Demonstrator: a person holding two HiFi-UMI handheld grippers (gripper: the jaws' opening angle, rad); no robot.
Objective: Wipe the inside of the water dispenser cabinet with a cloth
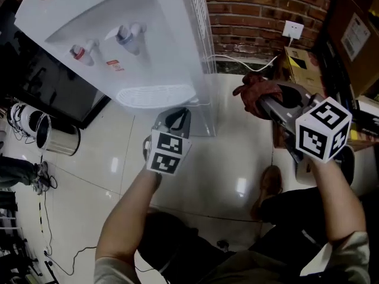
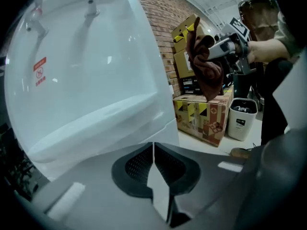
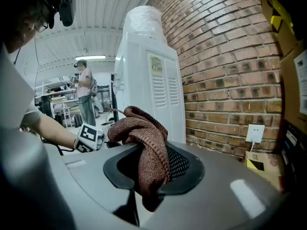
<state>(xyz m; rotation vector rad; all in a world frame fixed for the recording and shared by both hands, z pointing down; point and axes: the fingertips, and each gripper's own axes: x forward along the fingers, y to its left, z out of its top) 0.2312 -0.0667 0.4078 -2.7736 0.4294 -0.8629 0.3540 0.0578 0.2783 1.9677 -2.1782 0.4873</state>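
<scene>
Got the reddish-brown knitted cloth (image 3: 144, 133) clamped in the right hand-held gripper (image 3: 148, 169), bunched over the tips. Looking at the tall white plastic water dispenser (image 1: 142, 34) ahead and left of it. Got the left hand-held gripper (image 2: 153, 164) pressed together, empty, nearer the dispenser's front.

2 grippers (image 1: 176, 118) (image 1: 265, 103), 1 cloth (image 1: 253, 91), 1 dispenser (image 1: 136, 16)

Head view looks steeply down; gripper views look along their jaws; all share the water dispenser (image 1: 118, 34).
</scene>
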